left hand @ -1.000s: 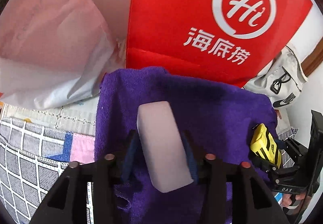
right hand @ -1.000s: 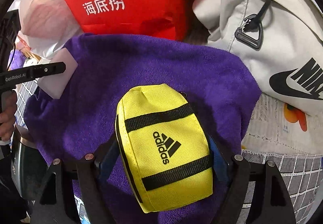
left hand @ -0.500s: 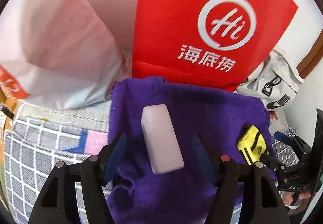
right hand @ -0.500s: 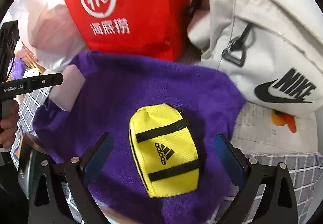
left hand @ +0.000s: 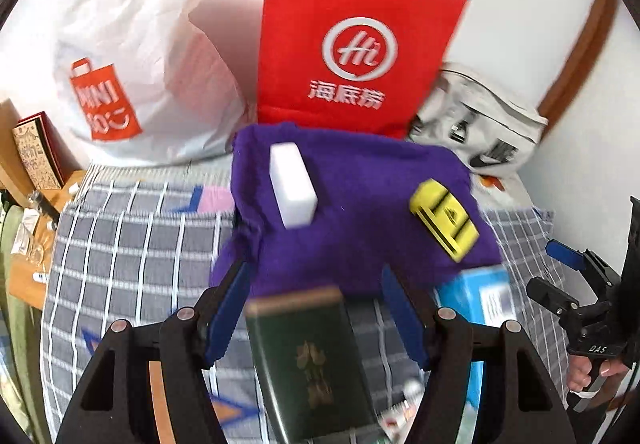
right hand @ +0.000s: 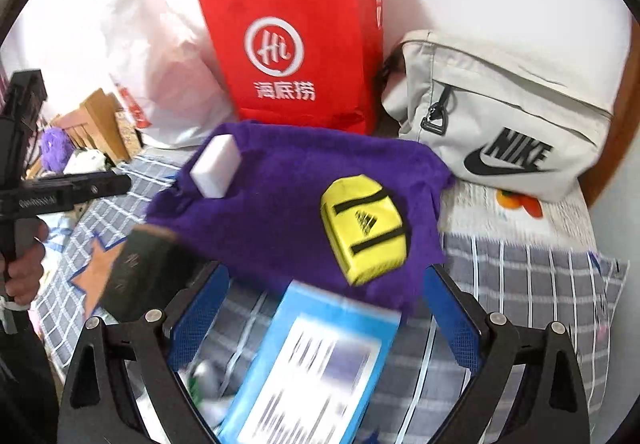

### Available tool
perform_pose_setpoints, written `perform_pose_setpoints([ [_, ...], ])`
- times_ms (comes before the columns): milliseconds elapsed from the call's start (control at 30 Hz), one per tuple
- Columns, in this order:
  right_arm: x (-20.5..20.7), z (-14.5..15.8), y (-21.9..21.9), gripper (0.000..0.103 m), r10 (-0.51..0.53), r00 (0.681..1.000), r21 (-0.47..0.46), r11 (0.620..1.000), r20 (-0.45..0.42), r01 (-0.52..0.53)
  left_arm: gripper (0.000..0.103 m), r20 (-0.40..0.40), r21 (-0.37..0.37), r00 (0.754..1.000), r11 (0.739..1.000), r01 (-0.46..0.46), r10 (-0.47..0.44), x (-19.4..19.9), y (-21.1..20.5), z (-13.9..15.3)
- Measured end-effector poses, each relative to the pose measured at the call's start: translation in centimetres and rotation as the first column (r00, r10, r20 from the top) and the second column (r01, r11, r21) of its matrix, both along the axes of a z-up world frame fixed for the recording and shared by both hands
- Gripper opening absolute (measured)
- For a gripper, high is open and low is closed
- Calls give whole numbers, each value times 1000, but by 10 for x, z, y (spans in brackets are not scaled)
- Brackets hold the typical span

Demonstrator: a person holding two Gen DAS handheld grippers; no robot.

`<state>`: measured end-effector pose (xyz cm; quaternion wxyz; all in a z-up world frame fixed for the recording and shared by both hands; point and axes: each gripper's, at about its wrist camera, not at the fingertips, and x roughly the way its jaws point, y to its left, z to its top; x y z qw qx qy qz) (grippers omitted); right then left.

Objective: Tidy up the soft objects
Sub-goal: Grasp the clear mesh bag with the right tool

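Observation:
A purple towel point(left hand: 360, 212) point(right hand: 288, 196) lies spread on the checked bed cover. A white sponge block point(left hand: 292, 184) point(right hand: 216, 166) rests on its left part. A yellow Adidas pouch point(left hand: 444, 220) point(right hand: 366, 228) rests on its right part. My left gripper point(left hand: 316, 308) is open and empty, pulled back from the towel's near edge. My right gripper point(right hand: 324, 304) is open and empty, also back from the towel. Each gripper shows at the edge of the other's view.
A red paper bag point(left hand: 352, 40) point(right hand: 296, 44), a white Miniso plastic bag point(left hand: 120, 64) and a grey Nike bag point(right hand: 508, 116) stand behind the towel against the wall. A dark green box point(left hand: 312, 364) and a blue box point(right hand: 316, 368) lie in front of it.
Both grippers opened, letting go of the sponge and the yellow pouch onto the towel, then pulled back toward me. The boxes in front came into view.

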<state>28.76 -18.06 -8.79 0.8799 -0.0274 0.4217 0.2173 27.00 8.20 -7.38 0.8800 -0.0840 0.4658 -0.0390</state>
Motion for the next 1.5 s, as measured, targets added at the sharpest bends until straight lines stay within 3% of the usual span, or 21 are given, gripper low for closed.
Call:
perform_pose_setpoints([
  [233, -78, 7, 3, 92, 73, 997, 9, 997, 19, -73, 66, -4, -3, 1000, 1000, -31, 31, -60, -5, -7],
  [300, -97, -2, 12, 92, 116, 993, 7, 993, 10, -116, 66, -6, 7, 999, 999, -46, 46, -75, -4, -15],
  [433, -127, -22, 37, 92, 211, 977, -15, 977, -23, -211, 66, -35, -44, 997, 997, -66, 65, -98, 7, -36],
  [633, -142, -46, 69, 92, 272, 960, -68, 959, -73, -277, 66, -49, -59, 993, 992, -114, 111, -126, 25, -57],
  [933, -144, -76, 85, 92, 250, 961, -195, 943, -117, -269, 66, -61, -105, 993, 989, -103, 97, -137, 37, -74],
  [1033, -146, -76, 77, 77, 217, 970, -176, 956, -111, -234, 66, -61, -111, 994, 990, -92, 86, -139, 36, -76],
  [1100, -148, -73, 73, 60, 202, 975, -176, 960, -98, -216, 66, -62, -114, 995, 989, -90, 83, -140, 35, -77],
  [1167, -149, -71, 70, 49, 199, 976, -169, 963, -85, -211, 66, -67, -117, 994, 989, -89, 82, -142, 34, -79],
  [1233, -152, -69, 69, 34, 204, 977, -178, 961, -64, -212, 66, -70, -119, 994, 989, -89, 81, -144, 34, -80],
  [1300, -155, -62, 67, 12, 219, 975, -164, 961, -35, -222, 66, -72, -116, 994, 989, -91, 83, -148, 33, -80],
  [1500, -160, -52, 63, 6, 229, 973, -125, 966, 8, -226, 66, -69, -100, 993, 990, -102, 95, -156, 32, -76],
])
